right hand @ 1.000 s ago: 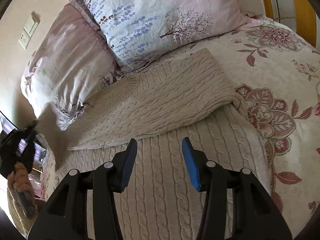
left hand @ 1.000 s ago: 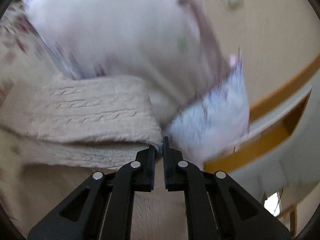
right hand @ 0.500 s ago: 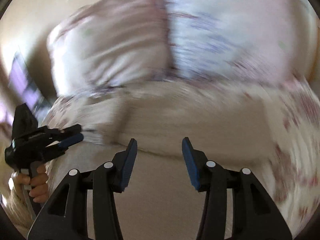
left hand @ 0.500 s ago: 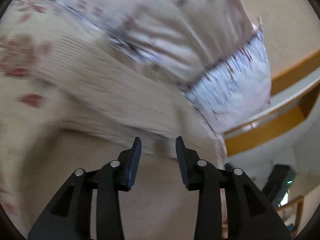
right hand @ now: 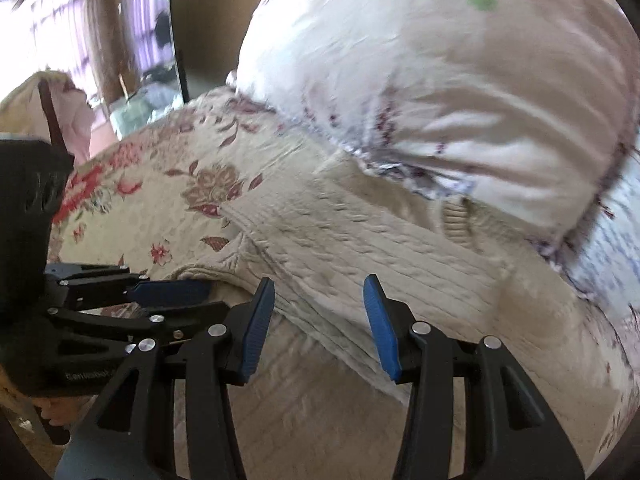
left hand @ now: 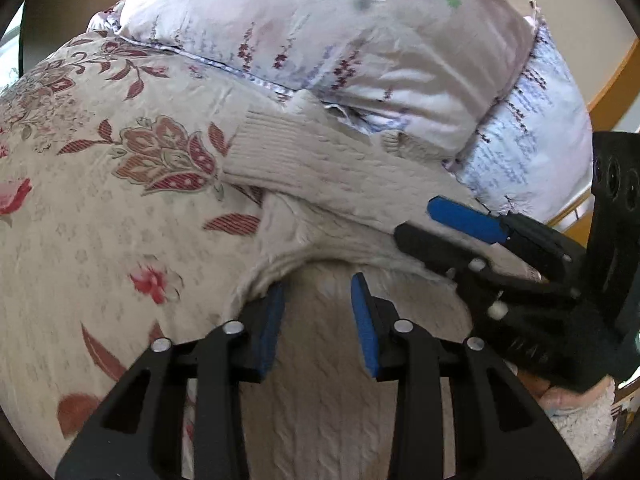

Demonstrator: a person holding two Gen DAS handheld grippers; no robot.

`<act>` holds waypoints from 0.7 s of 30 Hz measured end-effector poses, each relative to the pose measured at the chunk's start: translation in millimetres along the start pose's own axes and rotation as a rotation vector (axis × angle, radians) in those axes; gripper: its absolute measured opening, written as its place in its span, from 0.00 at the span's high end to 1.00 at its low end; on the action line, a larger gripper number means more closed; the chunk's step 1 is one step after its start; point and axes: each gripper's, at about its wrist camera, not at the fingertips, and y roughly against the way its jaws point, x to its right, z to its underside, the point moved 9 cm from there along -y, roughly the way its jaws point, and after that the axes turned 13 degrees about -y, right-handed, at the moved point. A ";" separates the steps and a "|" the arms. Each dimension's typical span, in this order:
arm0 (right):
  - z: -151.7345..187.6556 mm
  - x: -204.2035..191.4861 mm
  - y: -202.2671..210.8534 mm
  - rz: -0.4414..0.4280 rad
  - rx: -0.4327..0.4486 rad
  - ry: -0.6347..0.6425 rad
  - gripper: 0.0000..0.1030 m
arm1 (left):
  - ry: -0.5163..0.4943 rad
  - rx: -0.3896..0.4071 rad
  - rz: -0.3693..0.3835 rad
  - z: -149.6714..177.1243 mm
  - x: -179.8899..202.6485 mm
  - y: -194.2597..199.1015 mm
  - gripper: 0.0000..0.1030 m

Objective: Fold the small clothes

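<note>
The left gripper [left hand: 318,312] sits at six o'clock of its own view, its blue fingers [left hand: 269,326] parted but closing in, over the cream knitted sweater [left hand: 320,168]; whether the pads press the knit cannot be told; the folded edge of the sweater curves just ahead of the tips, and nothing is plainly pinched between them. At three o'clock of the same view the right gripper [left hand: 436,220] reaches in from the side, its fingers released with a gap between them, lying close over the sweater's upper fold. From the right wrist, those fingers [right hand: 256,328] stand apart with only knit behind them, and the other tool shows at nine o'clock, its lower part cut off by the frame. The sweater lies folded across the bed, a ribbed cuff pointing toward ten o'clock; its far edge runs under the pillows [left hand: 360,40], hidden there. The flowered bedspread [left hand: 100,200] lies bare from seven to eleven o'clock, the widest open room. At twelve to two o'clock the pillows crowd against the sweater; a wooden rail [left hand: 616,76] crosses at two o'clock; the right wrist picture is blurred toward its rim.
</note>
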 end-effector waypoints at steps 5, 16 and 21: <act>1.6 -11.4 -21.4 0.050 -0.024 0.089 0.54 | 0.063 0.016 -0.014 -1.3 -21.2 1.0 0.85; -6.9 -6.8 -35.6 0.097 0.031 0.049 0.90 | 0.103 0.036 -0.005 2.0 -26.3 4.2 0.89; -23.8 55.4 20.2 0.069 0.202 -0.254 0.90 | 0.107 0.040 -0.009 1.7 -26.6 3.4 0.89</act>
